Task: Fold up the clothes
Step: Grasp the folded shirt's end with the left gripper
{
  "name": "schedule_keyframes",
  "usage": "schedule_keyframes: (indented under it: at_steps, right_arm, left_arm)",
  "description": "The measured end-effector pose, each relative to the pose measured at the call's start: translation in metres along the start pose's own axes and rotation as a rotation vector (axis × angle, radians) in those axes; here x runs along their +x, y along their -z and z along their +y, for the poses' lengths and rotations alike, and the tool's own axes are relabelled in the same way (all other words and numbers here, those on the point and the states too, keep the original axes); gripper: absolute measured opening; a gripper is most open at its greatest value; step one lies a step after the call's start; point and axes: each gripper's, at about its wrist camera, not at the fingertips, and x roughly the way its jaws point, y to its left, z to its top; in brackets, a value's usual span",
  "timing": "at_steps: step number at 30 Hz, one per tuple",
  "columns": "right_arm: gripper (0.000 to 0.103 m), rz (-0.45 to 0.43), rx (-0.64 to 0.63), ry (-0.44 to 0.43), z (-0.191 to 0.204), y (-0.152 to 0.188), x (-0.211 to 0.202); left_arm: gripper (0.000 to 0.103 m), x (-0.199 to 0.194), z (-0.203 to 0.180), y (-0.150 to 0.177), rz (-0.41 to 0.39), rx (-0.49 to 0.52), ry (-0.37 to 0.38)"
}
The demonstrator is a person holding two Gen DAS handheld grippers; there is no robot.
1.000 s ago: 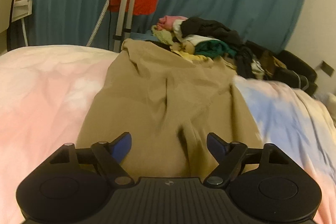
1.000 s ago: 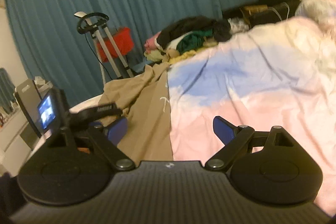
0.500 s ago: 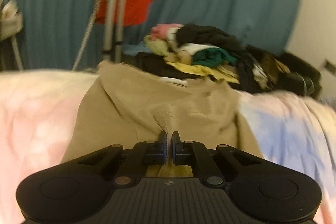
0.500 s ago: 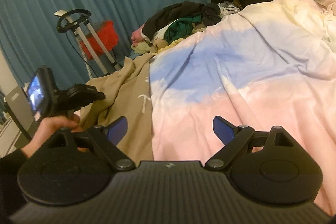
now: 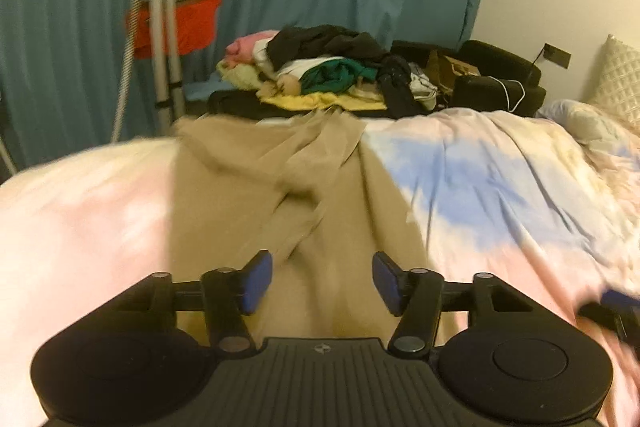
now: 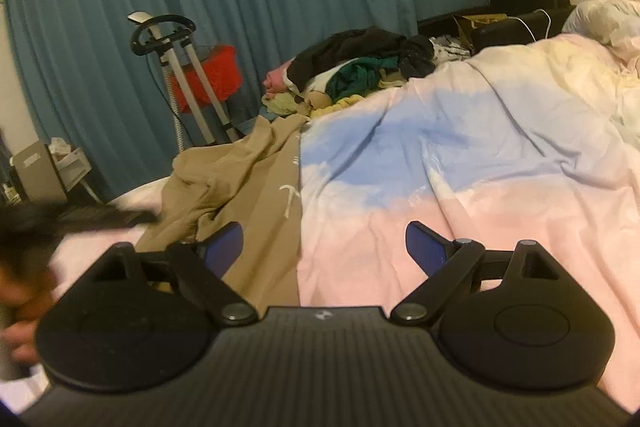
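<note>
My left gripper (image 5: 322,281) is opening, nothing pinched, over the tan garment (image 5: 280,195) spread on the bed (image 5: 500,179). My right gripper (image 6: 324,247) gapes wide and empty at its right edge.

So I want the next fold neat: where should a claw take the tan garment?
Probably the tan garment at its near right edge, which lies flat and straight on the duvet. Come in low from the right; the left part is bunched.
</note>
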Motion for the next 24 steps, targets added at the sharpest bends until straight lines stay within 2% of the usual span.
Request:
schedule_keyframes:
  at_steps: [4, 8, 11, 13, 18, 20, 21, 24]
  right_arm:
    - [0.09, 0.001, 0.003, -0.01, 0.0, 0.0, -0.019]
    - [0.09, 0.015, 0.048, -0.015, -0.004, -0.001, -0.041]
    - [0.09, 0.014, 0.058, -0.007, -0.003, -0.002, -0.058]
    - [0.09, 0.023, 0.054, -0.013, 0.0, -0.003, -0.065]
    - [0.09, 0.051, 0.051, -0.007, 0.008, 0.002, -0.073]
    - [0.09, 0.06, 0.047, 0.001, 0.01, 0.004, -0.075]
    - [0.09, 0.064, 0.044, 0.007, 0.011, 0.005, -0.076]
    - [0.09, 0.075, 0.032, 0.02, 0.014, 0.009, -0.078]
  left_arm:
    - [0.077, -0.056, 0.063, 0.046, 0.109, -0.072, -0.01]
    - [0.077, -0.085, 0.134, 0.094, 0.23, -0.204, -0.022]
    - [0.072, -0.087, 0.178, 0.123, 0.324, -0.355, 0.051]
    - [0.07, -0.09, 0.194, 0.135, 0.334, -0.393, 0.097]
    - [0.069, -0.096, 0.184, 0.138, 0.319, -0.268, 0.175]
    - [0.055, -0.1, 0.173, 0.134, 0.314, -0.189, 0.181]
    - [0.041, -0.101, 0.164, 0.133, 0.317, -0.153, 0.188]
    - [0.019, -0.108, 0.138, 0.13, 0.328, -0.005, 0.191]
